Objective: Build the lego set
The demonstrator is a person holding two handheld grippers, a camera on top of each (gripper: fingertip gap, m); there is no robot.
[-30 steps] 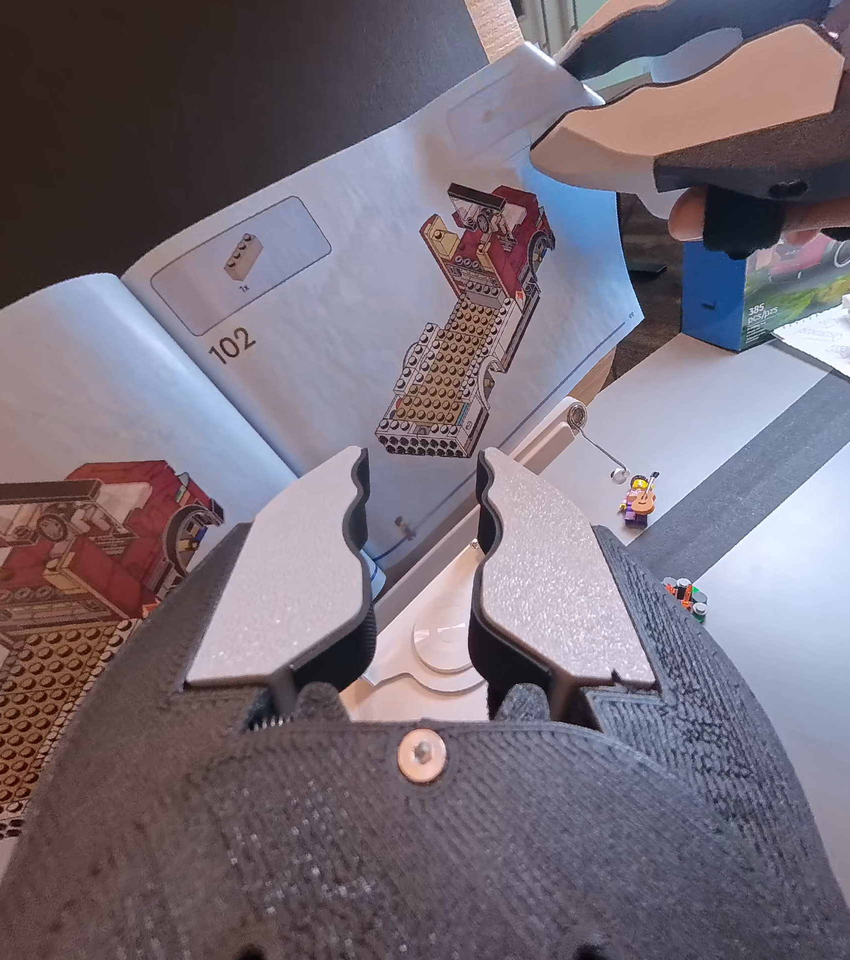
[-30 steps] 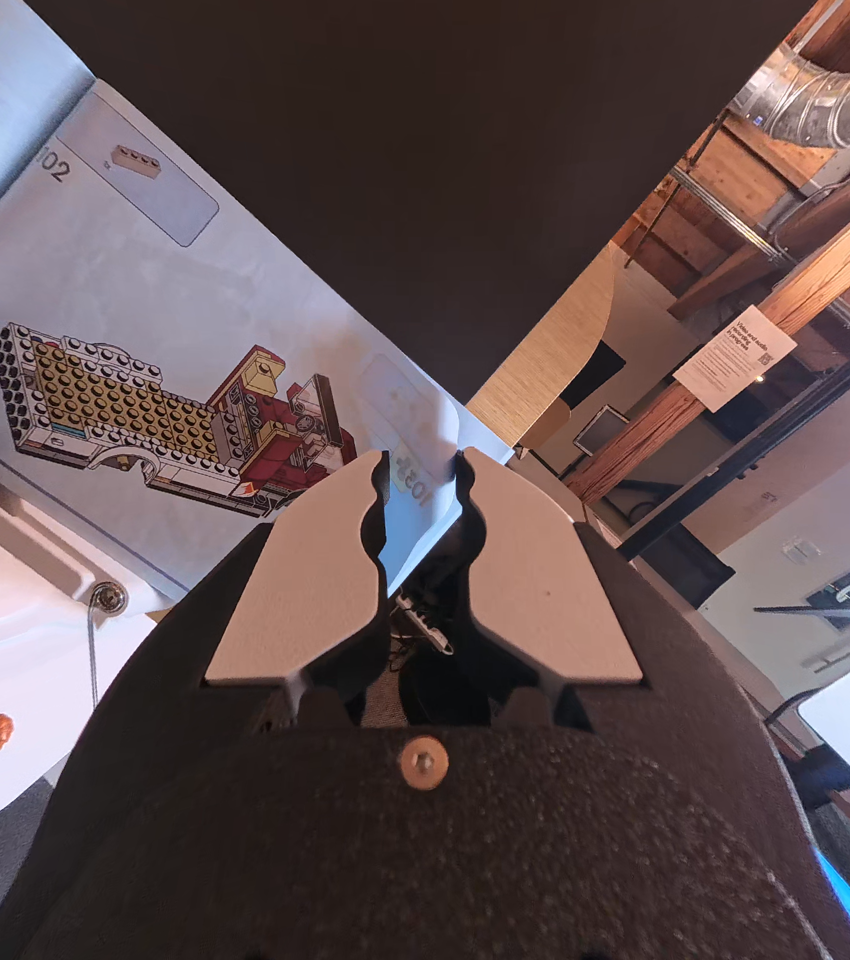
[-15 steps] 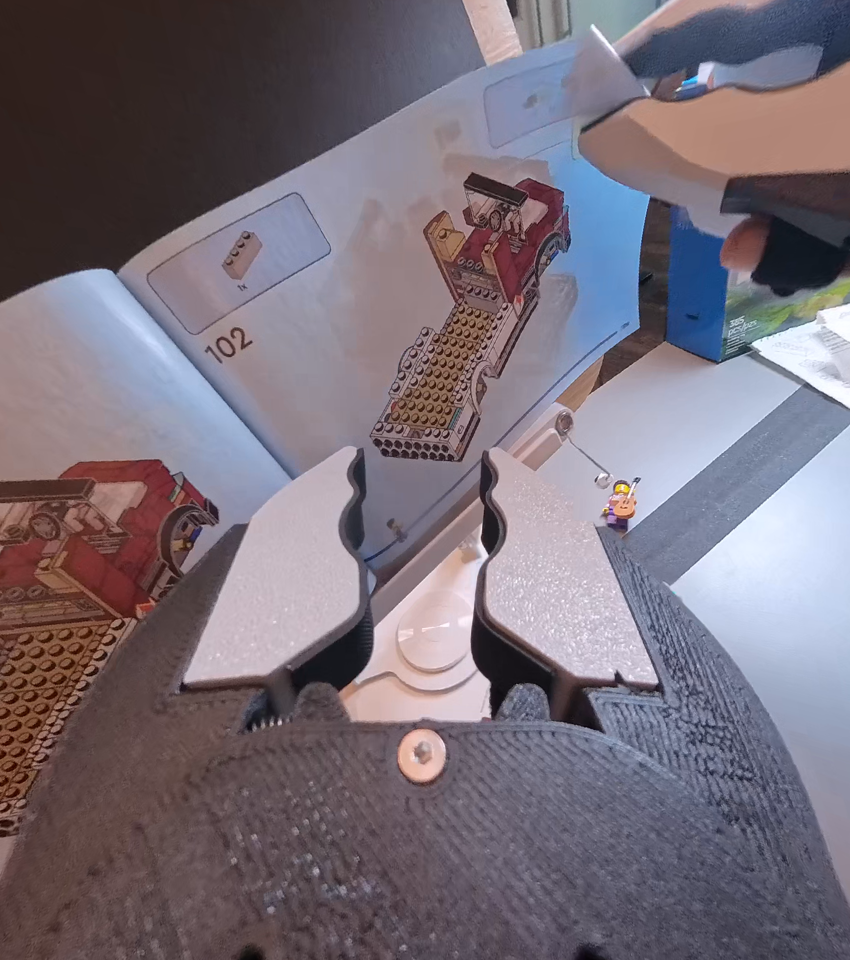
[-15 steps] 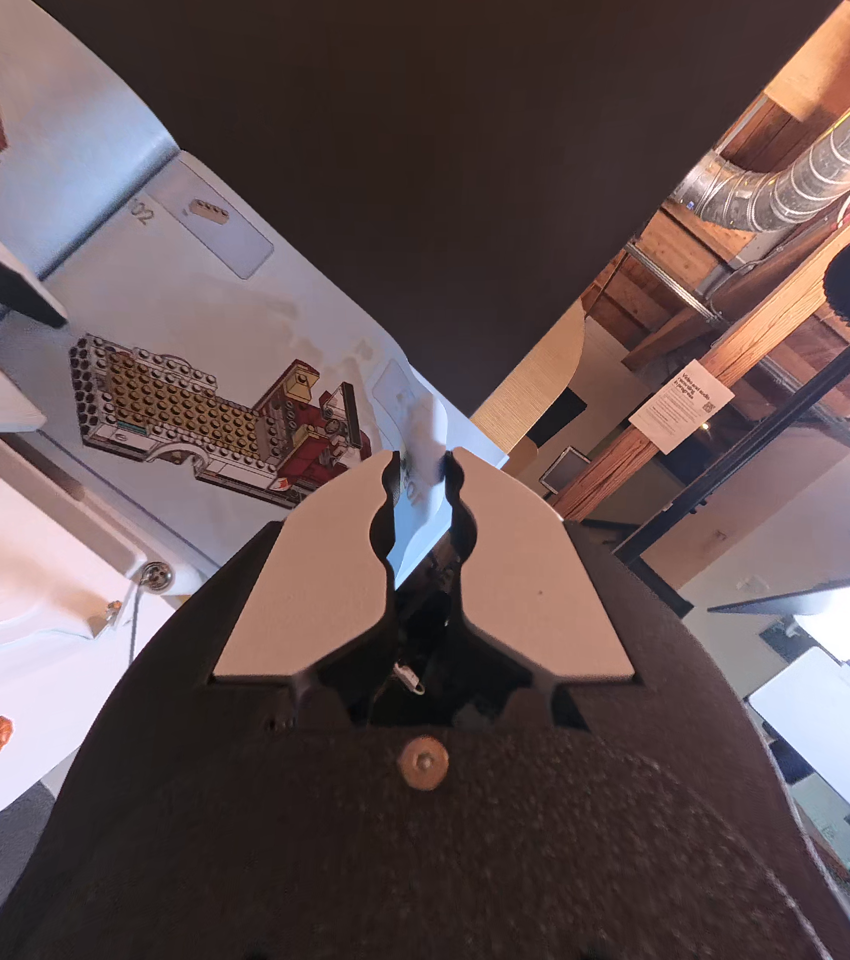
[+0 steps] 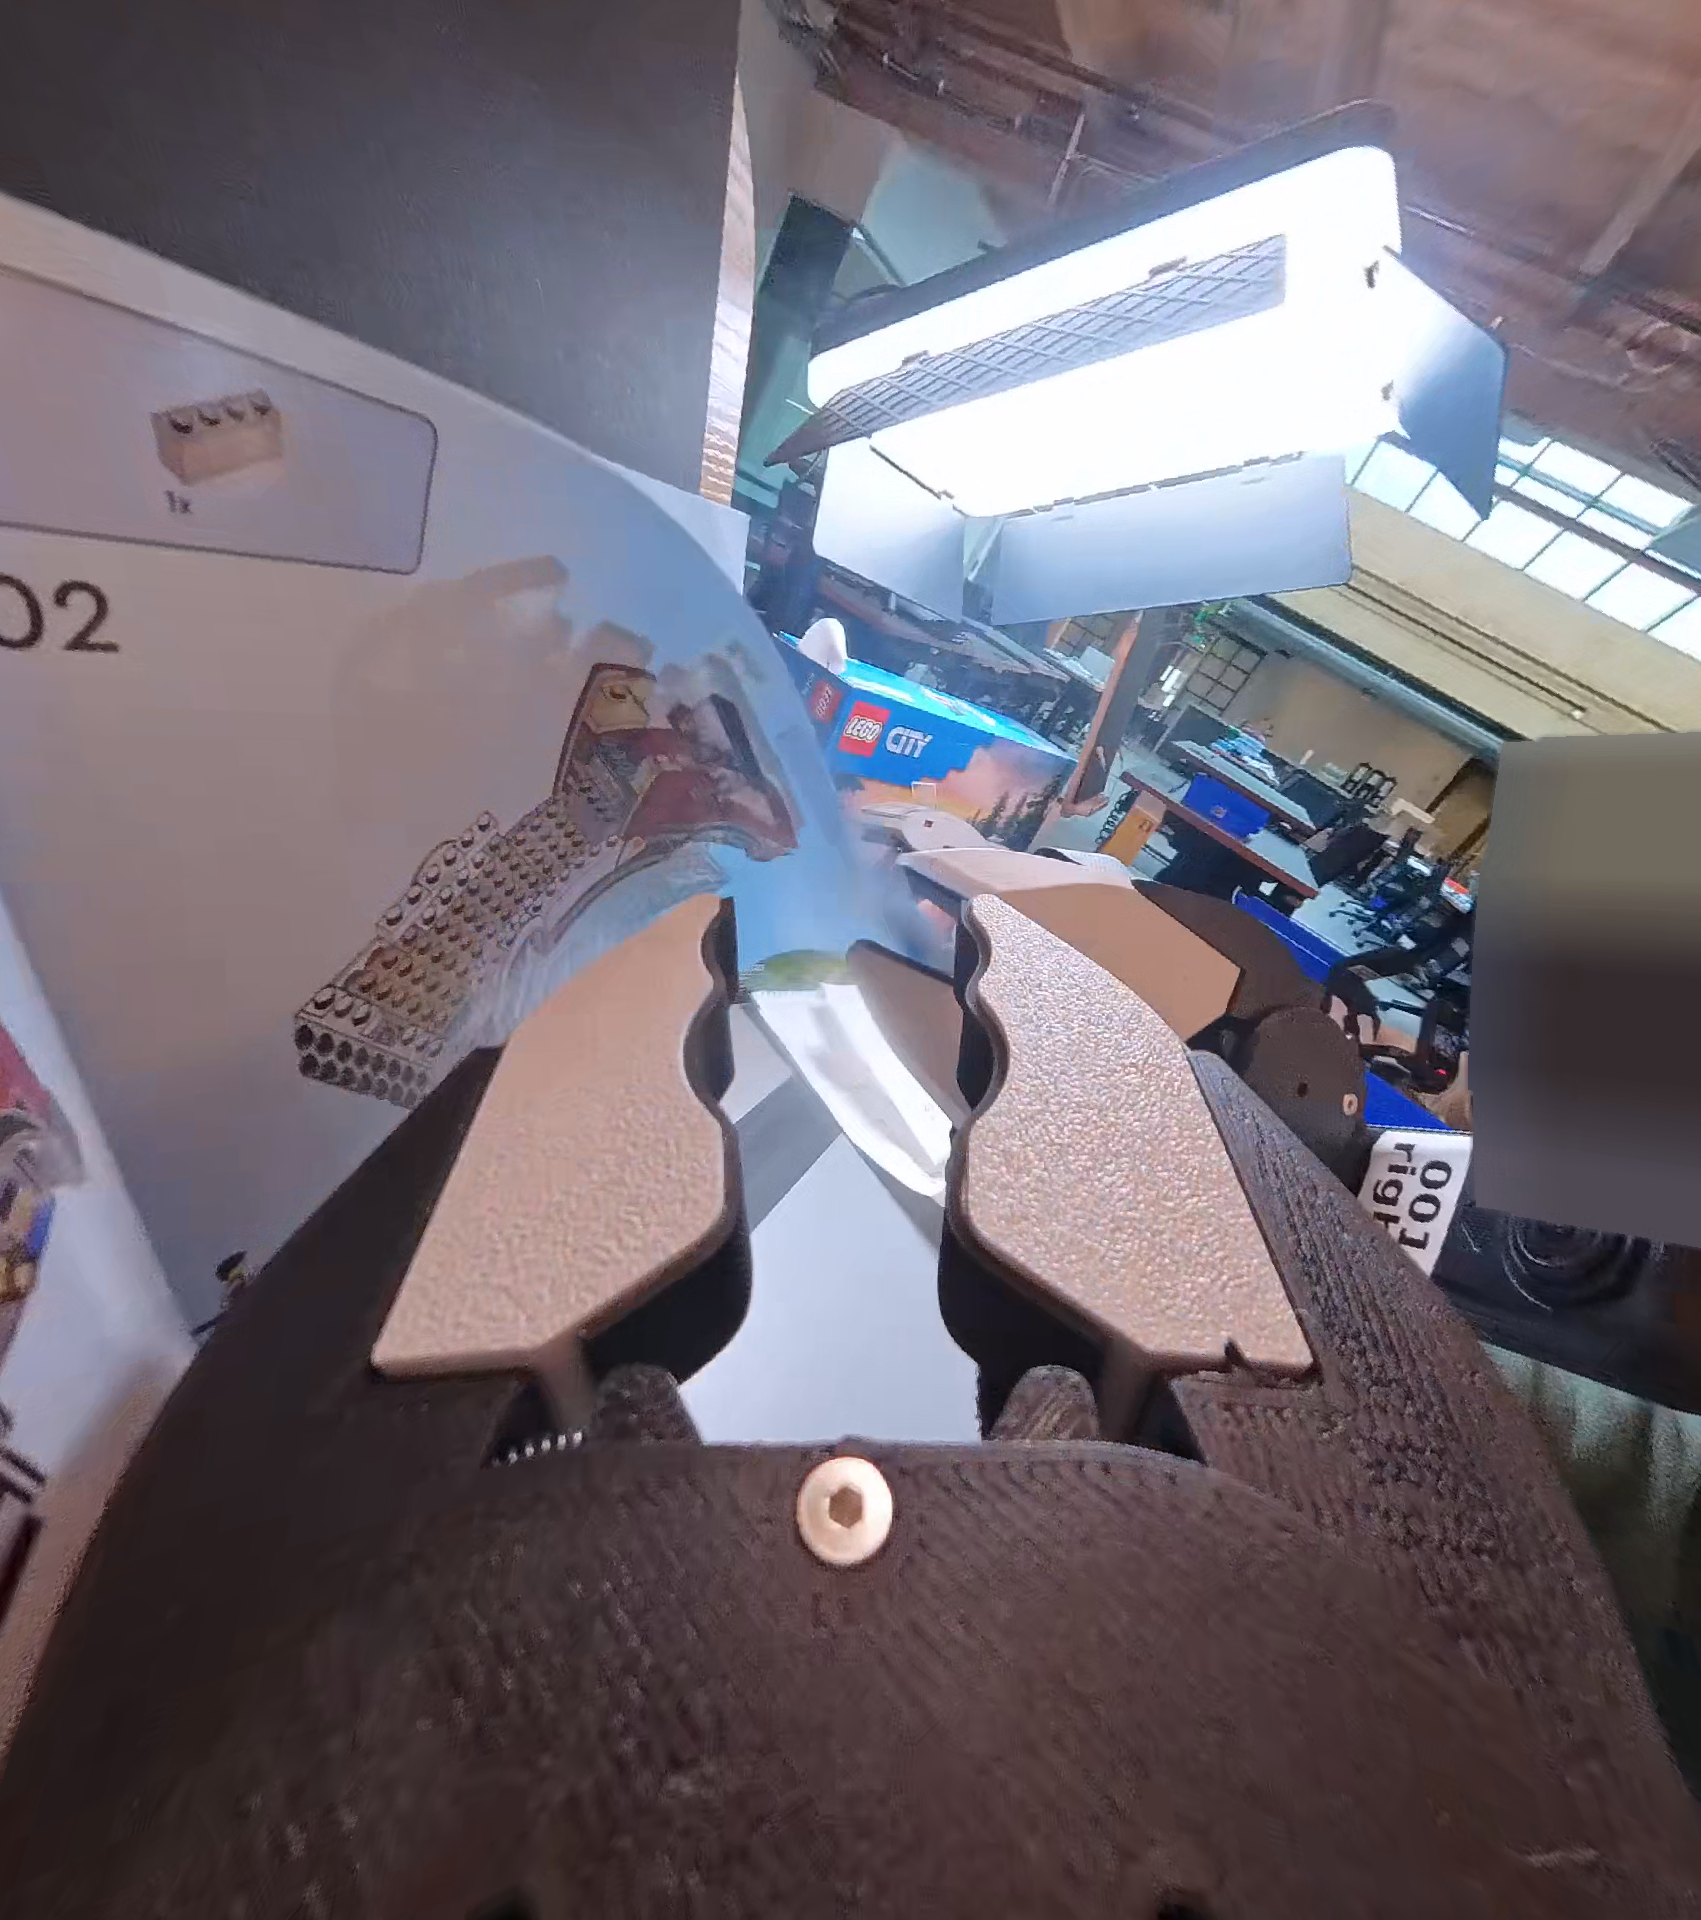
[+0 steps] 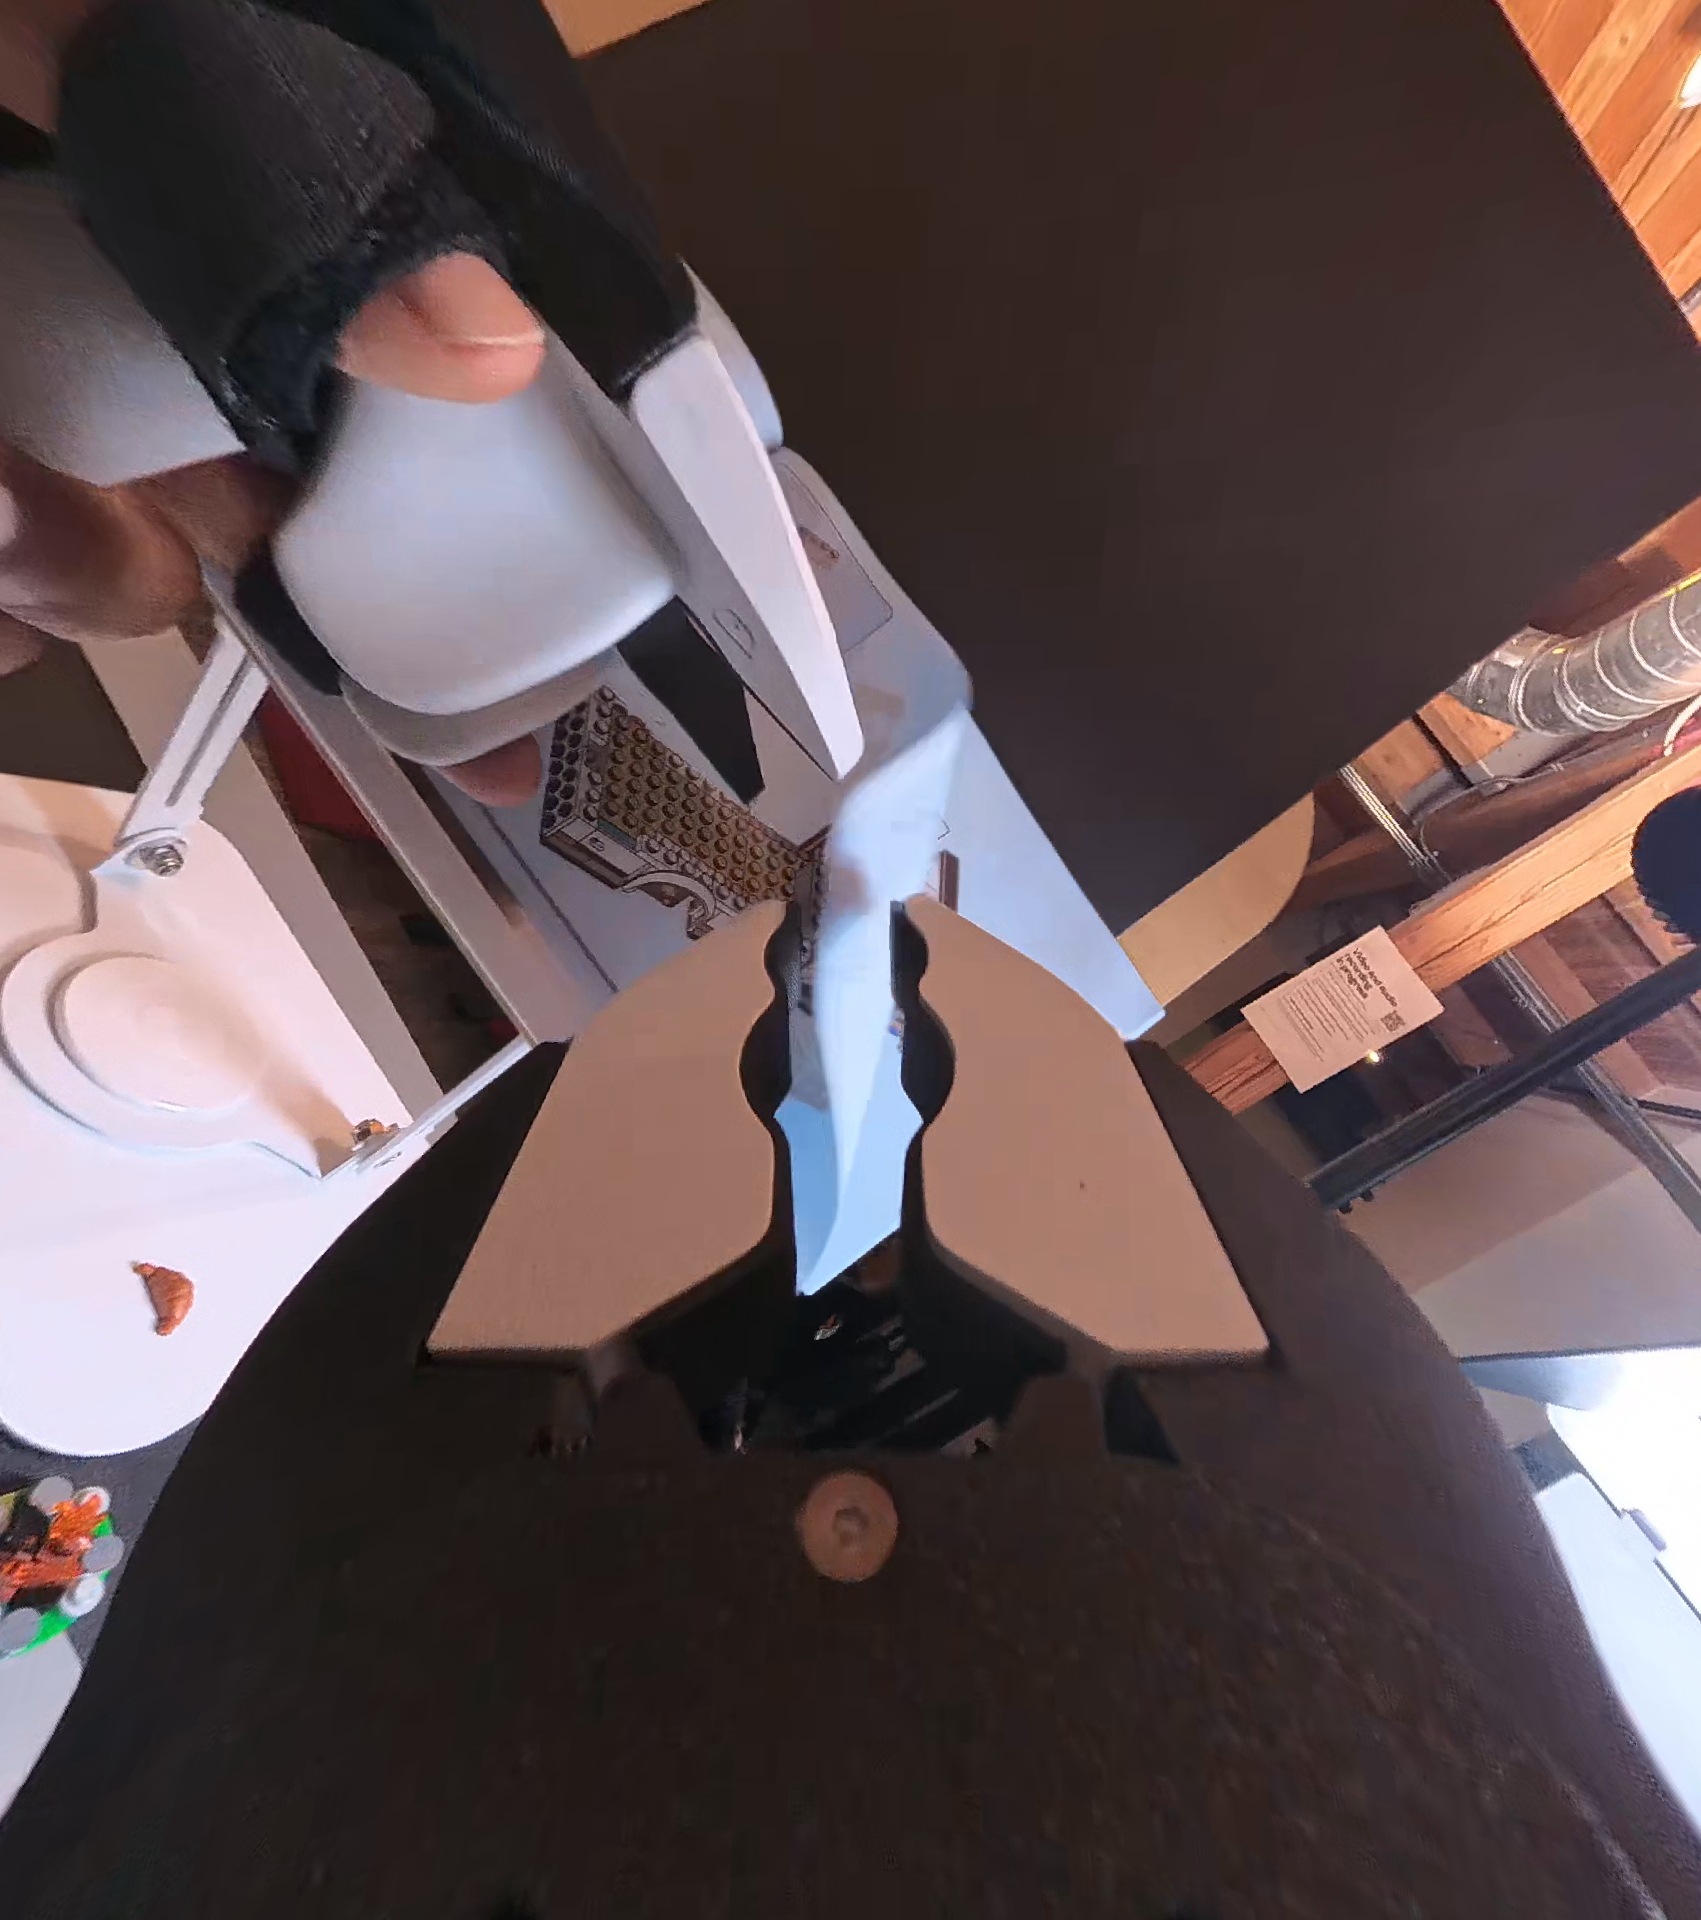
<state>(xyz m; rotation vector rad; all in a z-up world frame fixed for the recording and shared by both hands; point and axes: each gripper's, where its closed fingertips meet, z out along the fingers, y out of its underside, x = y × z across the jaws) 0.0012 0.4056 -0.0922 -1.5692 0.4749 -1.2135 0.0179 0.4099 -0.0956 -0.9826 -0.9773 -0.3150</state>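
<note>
The instruction booklet (image 5: pixel 202 790) stands open on a white stand (image 6: pixel 98 1122), showing a drawing of a red and tan vehicle. My right gripper (image 6: pixel 841 920) is shut on the corner of the booklet's right page (image 6: pixel 846 1101), which curls over between its pads. It also shows in the left wrist view (image 5: pixel 1022 883), pinching the page's edge. My left gripper (image 5: pixel 841 925) is open and empty, close in front of the curling page. In the right wrist view it (image 6: pixel 752 582) sits just above the page, held by a gloved hand (image 6: pixel 326 260).
A blue lego box (image 5: pixel 929 738) stands behind the page. A small brown piece (image 6: pixel 165 1297) lies on the stand's base. A round green studded piece (image 6: pixel 15 1579) lies on the table. A bright lamp panel (image 5: pixel 1085 343) hangs overhead. Both grippers' tips are close together, under 4 cm apart.
The right gripper has pulled the page's corner over, so the page now curls. The left gripper has tilted upward and come close to the right gripper and the page.
</note>
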